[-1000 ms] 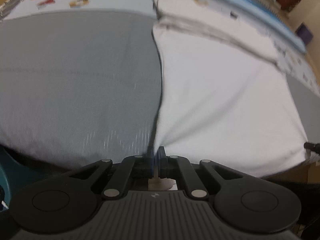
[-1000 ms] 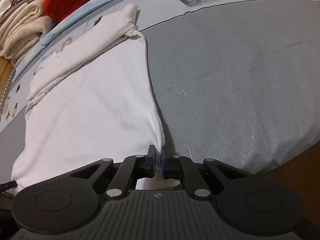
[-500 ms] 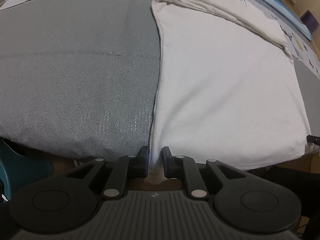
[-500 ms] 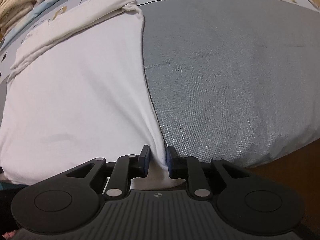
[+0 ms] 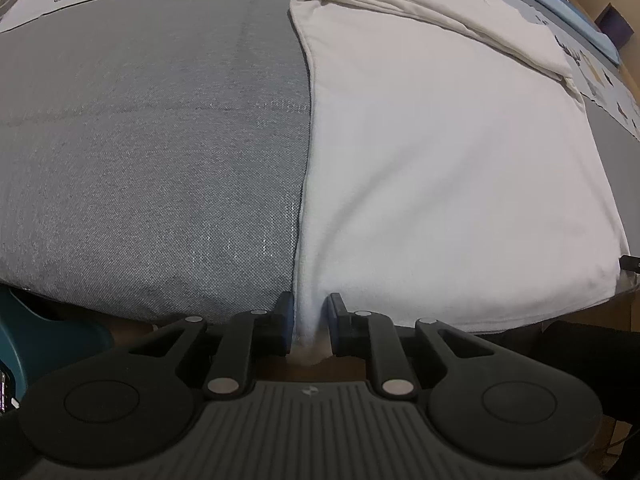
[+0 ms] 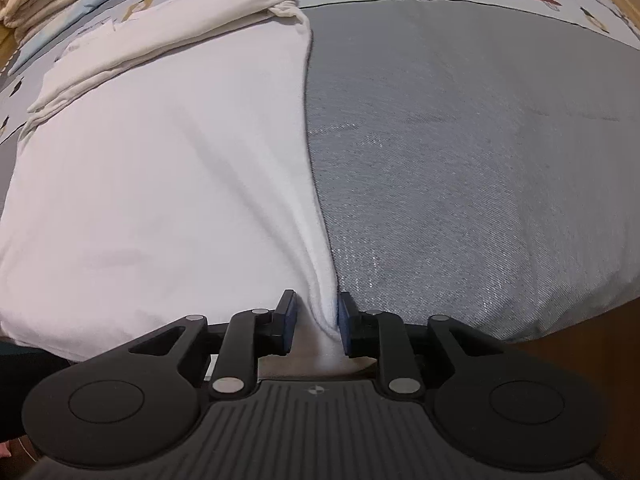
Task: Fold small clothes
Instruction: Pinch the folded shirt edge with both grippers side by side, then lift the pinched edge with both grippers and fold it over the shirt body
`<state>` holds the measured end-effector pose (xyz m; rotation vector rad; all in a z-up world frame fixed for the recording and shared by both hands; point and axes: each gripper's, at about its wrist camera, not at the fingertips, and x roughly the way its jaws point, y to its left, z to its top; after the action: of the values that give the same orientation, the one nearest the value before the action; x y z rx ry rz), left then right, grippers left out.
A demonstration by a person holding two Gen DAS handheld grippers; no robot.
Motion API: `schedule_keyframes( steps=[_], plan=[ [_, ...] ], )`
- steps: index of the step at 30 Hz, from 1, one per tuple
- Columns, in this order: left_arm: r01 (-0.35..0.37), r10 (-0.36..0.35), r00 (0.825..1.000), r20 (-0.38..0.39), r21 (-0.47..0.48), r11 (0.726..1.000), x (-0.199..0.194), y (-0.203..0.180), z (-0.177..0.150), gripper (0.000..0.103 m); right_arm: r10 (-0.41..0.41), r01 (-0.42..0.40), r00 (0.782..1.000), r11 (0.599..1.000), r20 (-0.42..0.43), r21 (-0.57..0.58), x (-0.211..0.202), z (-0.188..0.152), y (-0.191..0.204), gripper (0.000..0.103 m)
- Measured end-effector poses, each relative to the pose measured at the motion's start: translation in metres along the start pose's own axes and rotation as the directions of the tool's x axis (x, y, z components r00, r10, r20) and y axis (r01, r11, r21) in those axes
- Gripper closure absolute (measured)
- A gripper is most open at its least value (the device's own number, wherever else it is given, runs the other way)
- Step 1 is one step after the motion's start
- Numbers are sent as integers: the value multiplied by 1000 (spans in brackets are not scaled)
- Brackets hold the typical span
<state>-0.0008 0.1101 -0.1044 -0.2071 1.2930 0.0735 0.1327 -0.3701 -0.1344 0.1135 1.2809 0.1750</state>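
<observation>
Black left gripper [image 5: 310,322] and right gripper [image 6: 317,322] both stand parted, a corner of the white shirt [image 5: 440,152] loose between each one's fingers. It lies flat on the grey bedcover [image 5: 152,140], its far end folded over.

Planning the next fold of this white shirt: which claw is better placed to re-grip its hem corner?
Roughly equal; right slightly. Both claws are open, but the white shirt corner bunches deeper inside the right claw than the left claw.
</observation>
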Motion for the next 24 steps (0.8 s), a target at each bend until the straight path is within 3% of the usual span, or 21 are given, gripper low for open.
schedule_keyframes(
  steps=[2,5,10,24],
  plan=[
    [10,-10,1000,10,0,1000,-2,0,0,94,25,-25,1000,1000,9,-6,-2,0,2,95],
    [23,-23,1000,15,-1,1000,-3,1,0,94,53,-53,998,999,14,-4,-5,0,2,96],
    [19,-19,1000,-7,21,1000,0,-1,-1,93,2,-3,1000,1000,-22,-18,2,-2,4,91],
    [7,-7,1000,-8,10,1000,0,-5,3,92,-19,19,1000,1000,-23,-24,-2,-5,4,88]
  ],
)
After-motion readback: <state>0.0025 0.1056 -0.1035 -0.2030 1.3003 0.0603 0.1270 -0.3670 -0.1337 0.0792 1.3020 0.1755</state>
